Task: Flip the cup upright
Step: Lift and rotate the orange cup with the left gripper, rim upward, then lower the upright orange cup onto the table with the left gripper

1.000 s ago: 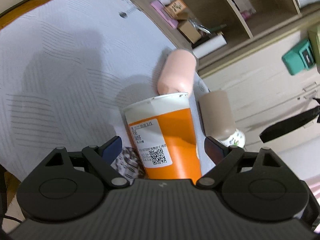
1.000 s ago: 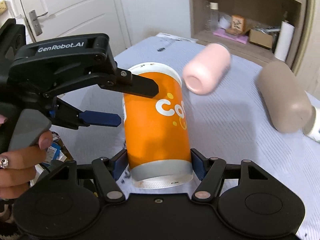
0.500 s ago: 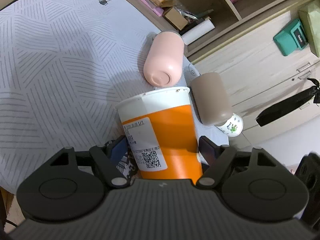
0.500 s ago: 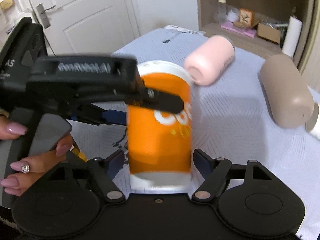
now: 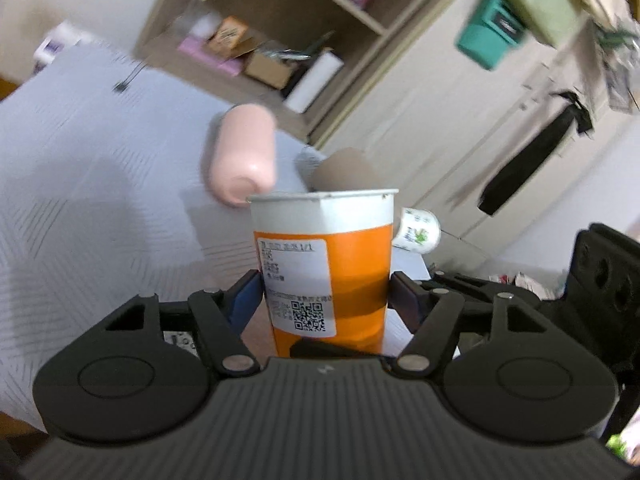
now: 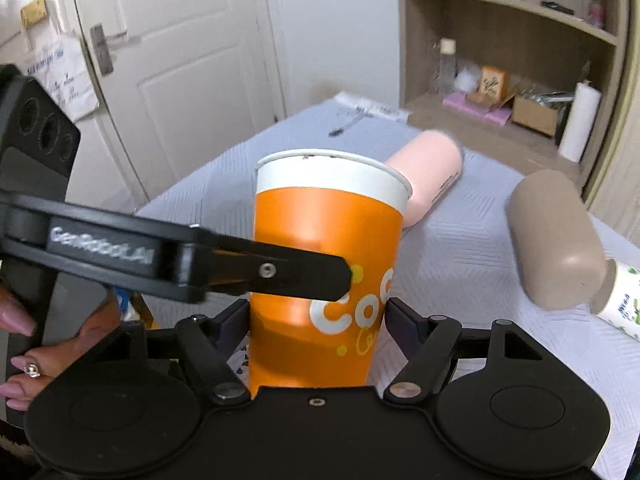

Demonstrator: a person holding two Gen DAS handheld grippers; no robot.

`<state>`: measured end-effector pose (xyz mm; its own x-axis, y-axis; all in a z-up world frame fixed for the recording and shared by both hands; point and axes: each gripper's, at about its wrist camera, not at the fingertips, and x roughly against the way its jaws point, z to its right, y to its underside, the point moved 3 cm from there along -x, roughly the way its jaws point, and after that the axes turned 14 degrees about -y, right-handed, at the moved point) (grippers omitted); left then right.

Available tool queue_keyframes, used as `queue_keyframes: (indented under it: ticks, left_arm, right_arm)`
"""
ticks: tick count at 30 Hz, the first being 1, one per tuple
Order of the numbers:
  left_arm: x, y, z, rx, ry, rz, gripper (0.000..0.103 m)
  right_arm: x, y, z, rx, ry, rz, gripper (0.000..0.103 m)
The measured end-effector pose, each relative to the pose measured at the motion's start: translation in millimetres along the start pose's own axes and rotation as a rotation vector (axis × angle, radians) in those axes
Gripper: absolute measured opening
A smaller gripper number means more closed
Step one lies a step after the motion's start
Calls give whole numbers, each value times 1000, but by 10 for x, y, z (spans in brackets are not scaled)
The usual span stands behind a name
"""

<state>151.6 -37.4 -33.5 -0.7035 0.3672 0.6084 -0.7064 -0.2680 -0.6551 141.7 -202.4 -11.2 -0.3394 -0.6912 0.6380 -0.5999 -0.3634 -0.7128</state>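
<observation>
An orange paper cup (image 5: 324, 272) with a white rim band and a printed label stands upright, rim up, between the fingers of my left gripper (image 5: 324, 294), which is shut on its lower half. In the right wrist view the same cup (image 6: 328, 264) sits between the fingers of my right gripper (image 6: 318, 320), which touch its sides. One finger (image 6: 280, 272) of the left gripper crosses in front of the cup there. The cup's base is hidden behind both gripper bodies.
A pink tumbler (image 6: 428, 176) and a tan tumbler (image 6: 556, 240) lie on their sides on the grey patterned tablecloth (image 6: 460, 248) behind the cup. A small white printed cup (image 6: 624, 304) lies at the tan tumbler's end. Shelves (image 6: 512, 64) and a white door (image 6: 172, 56) stand beyond.
The left gripper closed onto the cup and tilted up, so the cup now stands straighter and the view looks toward the shelves. The right gripper stayed on the cup.
</observation>
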Motion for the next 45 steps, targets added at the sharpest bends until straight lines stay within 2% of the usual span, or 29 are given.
queue_keyframes:
  ticks: [4, 9, 13, 21, 28, 35, 38, 45]
  left_arm:
    - [102, 55, 154, -75, -8, 41, 68]
    - [215, 98, 268, -146, 17, 88, 68]
    - [317, 124, 289, -179, 58, 125, 68]
    - [398, 102, 333, -239, 65, 222, 68]
    - [306, 2, 342, -308, 29, 255, 69]
    - [109, -38, 449, -391, -31, 259, 69]
    - [71, -22, 455, -370, -45, 270, 69]
    - [14, -52, 445, -363, -34, 279, 69]
  right_arm:
    - [111, 74, -21, -11, 14, 58, 78]
    - [241, 177, -126, 8, 52, 132, 78]
    - [313, 251, -251, 74, 101, 191, 78]
    - [356, 296, -331, 179, 164, 297, 78]
    - [171, 304, -321, 287, 249, 373, 78]
    - [-34, 264, -227, 328, 358, 371, 78]
    - [-76, 250, -190, 283, 361, 367, 78]
    - [-135, 238, -20, 200, 329, 437, 78]
